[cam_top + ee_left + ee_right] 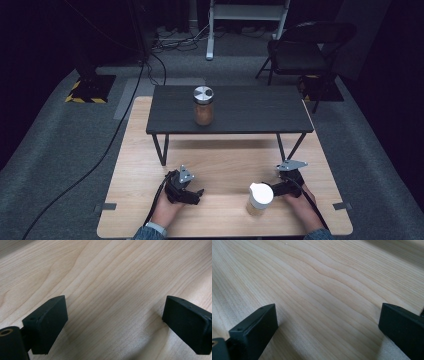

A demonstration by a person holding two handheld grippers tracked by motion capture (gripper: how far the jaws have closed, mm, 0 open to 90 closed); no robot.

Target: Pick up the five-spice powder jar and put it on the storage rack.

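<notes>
White-lidded jar stands upright at the lower right of the high view, on the light wooden counter close to its near edge, amber contents under the white lid. Its long axis is vertical, so I'd read any grasp as coming in level from the side, not from above. Your right gripper sits just to the jar's right, pointing left at it; from the high view I can't tell whether the tips touch the jar or stop just short. In the right gripper view the jaws stand wide apart with bare wood grain between them, nothing held, and the jar isn't between the pads. Your left gripper is toward the lower centre-left, well apart from the jar, its jaws also spread wide over bare counter in the left gripper view, empty. So the right hand is clearly the nearer one; the jar lies to the left of it in frame, and to the right of the left gripper. Second jar, metal lid, stands upright on the dark raised shelf at upper centre, far from both grippers. My call: the coming move hinges on the short gap between right gripper and white-lidded jar.
</notes>
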